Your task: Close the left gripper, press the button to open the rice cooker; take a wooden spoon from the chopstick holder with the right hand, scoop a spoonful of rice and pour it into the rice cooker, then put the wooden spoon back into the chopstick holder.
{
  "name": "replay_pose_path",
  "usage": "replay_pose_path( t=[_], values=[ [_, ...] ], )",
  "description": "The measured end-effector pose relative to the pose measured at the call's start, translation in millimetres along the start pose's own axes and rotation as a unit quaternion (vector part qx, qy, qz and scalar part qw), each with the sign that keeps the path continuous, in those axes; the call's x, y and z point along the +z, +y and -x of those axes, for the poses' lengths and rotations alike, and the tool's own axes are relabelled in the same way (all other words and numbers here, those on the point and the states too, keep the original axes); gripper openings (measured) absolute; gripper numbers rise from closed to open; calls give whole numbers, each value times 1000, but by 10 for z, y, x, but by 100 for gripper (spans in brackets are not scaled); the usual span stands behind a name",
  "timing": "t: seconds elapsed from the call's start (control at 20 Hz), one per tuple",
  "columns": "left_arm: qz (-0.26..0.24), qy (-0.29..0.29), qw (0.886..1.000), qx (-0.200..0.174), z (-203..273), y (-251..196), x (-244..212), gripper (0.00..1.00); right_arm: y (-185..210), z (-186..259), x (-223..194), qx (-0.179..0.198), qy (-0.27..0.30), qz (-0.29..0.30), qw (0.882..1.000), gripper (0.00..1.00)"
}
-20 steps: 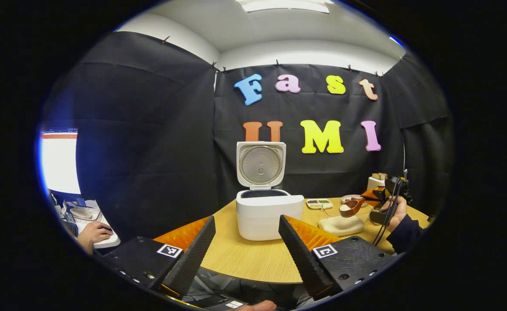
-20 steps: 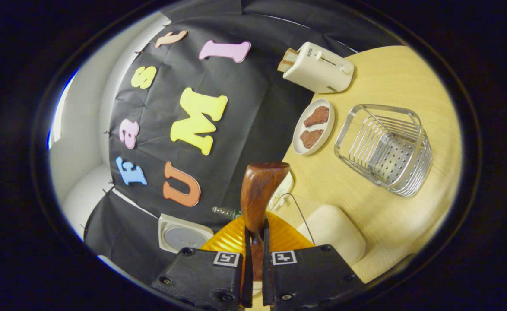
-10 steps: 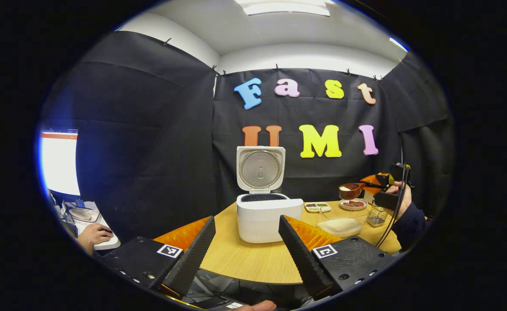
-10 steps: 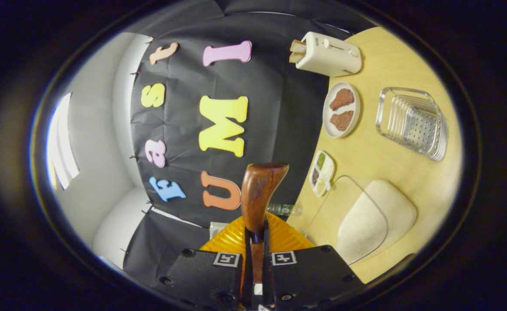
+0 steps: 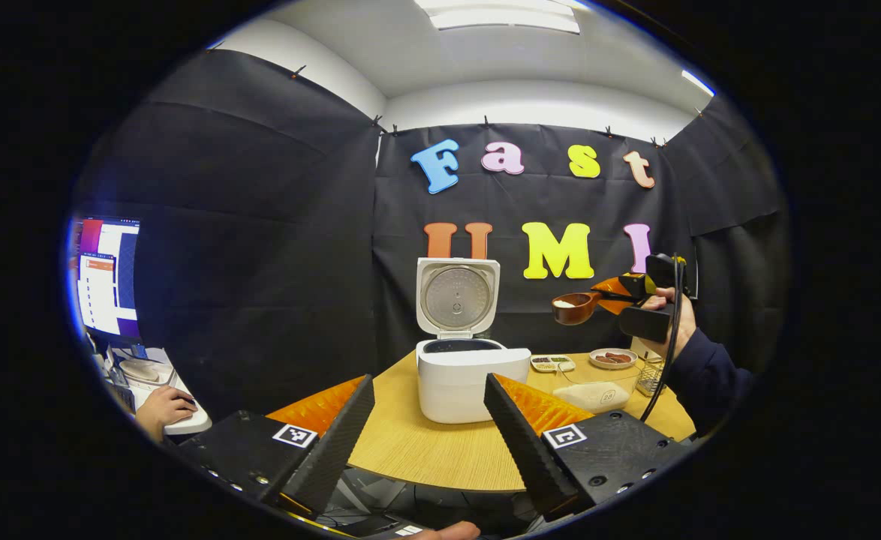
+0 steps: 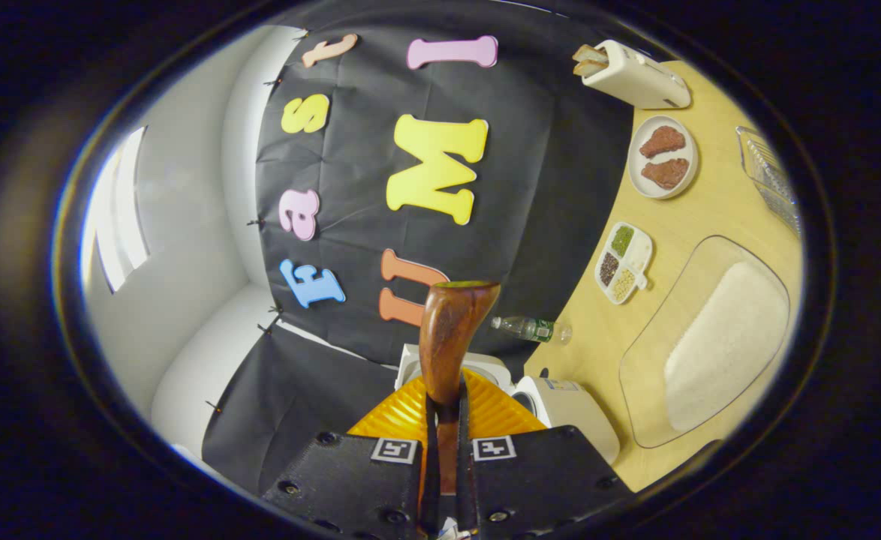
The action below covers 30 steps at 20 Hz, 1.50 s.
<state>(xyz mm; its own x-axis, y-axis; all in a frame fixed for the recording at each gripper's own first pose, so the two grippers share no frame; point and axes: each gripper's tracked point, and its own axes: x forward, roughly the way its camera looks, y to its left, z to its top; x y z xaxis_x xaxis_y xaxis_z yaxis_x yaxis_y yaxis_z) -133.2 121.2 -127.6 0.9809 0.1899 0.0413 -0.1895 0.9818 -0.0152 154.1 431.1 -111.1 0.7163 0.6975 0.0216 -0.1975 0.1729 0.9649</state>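
The white rice cooker stands on the round wooden table with its lid upright and open. My left gripper hangs open in front of it, nothing between its fingers. High to the right of the cooker, a hand holds my right gripper, shut on the wooden spoon, whose bowl carries white rice. In the right gripper view the spoon sticks out from between the pressed fingers of that gripper, with the cooker partly behind them. The metal chopstick holder sits at the table's right.
A clear container of rice lies beside the cooker. Around it are a divided dish of grains, a plate of meat, a toaster and a lying water bottle. A person's hand rests at a desk, far left.
The right gripper has lifted the rice-filled spoon out of the container, up and leftward toward the cooker. The left gripper has stayed open and almost still.
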Motion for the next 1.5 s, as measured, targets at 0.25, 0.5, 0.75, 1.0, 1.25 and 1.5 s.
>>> replay_pose_path(
  t=[0.25, 0.5, 0.75, 1.0, 1.25, 1.5],
  values=[
    [2, 2, 1000, 2, 42, 109, -68, 94, 87, -495, -448, -15, 24, 70, 997, 10],
    [7, 9, 1000, 17, 33, 303, -158, 94, 33, -1047, -829, -47, 40, 141, 988, 13],
    [6, 13, 1000, 28, 43, 428, -242, 94, -137, -1578, -1008, -89, 38, 235, 967, 13],
    [5, 12, 1000, 28, 32, 485, -292, 94, -401, -1888, -938, -149, 15, 377, 914, 14],
    [5, 8, 1000, 20, 10, 450, -312, 94, -422, -1966, -1071, -147, 32, 420, 895, 14],
    [-3, 3, 1000, 17, 24, 386, -281, 94, -310, -1942, -1103, -137, 49, 451, 880, 14]
  ],
)
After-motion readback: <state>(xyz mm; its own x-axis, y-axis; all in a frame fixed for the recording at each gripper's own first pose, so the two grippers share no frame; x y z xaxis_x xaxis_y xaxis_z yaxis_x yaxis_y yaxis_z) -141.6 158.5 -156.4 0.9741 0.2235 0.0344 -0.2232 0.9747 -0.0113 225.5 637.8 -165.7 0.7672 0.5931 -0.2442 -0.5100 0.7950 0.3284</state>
